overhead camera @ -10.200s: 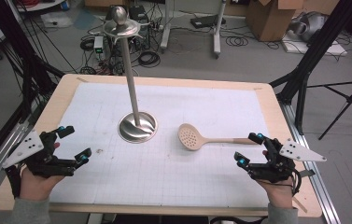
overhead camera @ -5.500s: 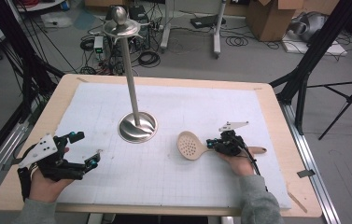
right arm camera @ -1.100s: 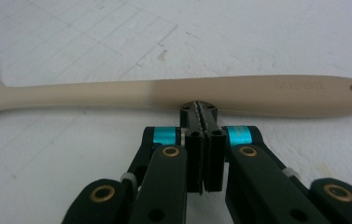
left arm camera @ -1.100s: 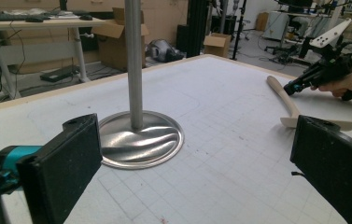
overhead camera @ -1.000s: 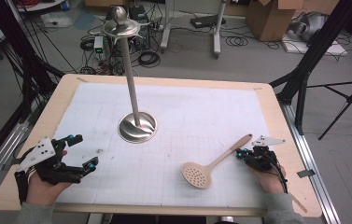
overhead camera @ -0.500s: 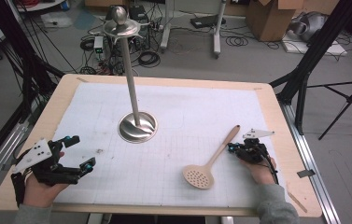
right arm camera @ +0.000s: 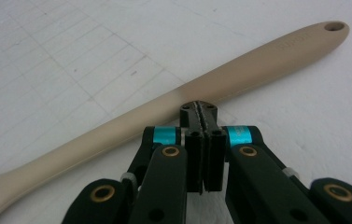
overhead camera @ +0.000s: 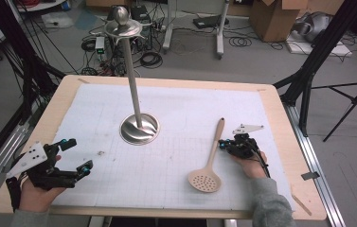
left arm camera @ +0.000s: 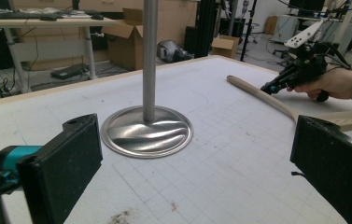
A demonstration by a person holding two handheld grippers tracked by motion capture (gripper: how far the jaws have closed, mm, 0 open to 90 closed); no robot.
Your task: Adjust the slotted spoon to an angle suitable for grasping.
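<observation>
Spoon: one beige slotted spoon point(overhead camera: 209, 159) lies flat on the white gridded mat, on the right half of the table. Its perforated bowl points toward the person's edge, and its handle runs away toward the far side.
Spoon handle: a small hole shows at the far end of the handle in the right gripper view point(right arm camera: 276, 56).
Right gripper: one right gripper point(overhead camera: 223, 144) is low over the mat, just beside the middle of the spoon's handle. Its jaws are pressed together with nothing between them. In the right gripper view the closed tips point(right arm camera: 199, 108) sit against the near side of the handle; whether they truly touch it cannot be told.
Left gripper: one left gripper point(overhead camera: 76, 155) is held at the near left corner of the table, well apart from the spoon. Its jaws stand wide with nothing between them. In the left gripper view the two black pads point(left arm camera: 66, 168) frame the stand's base.
Stand: one metal stand point(overhead camera: 133, 92) is upright near the middle of the mat. It has a round dished base, a thin straight pole and a small flared top with a ball on it. Nothing hangs on it.
Containers: cardboard boxes point(overhead camera: 273, 16) stand on the floor beyond the table; their contents cannot be seen.
Mat: one white gridded mat point(overhead camera: 185, 106) covers most of the wooden table point(overhead camera: 280, 118).
Count: one spoon, one stand, two grippers, one mat.
</observation>
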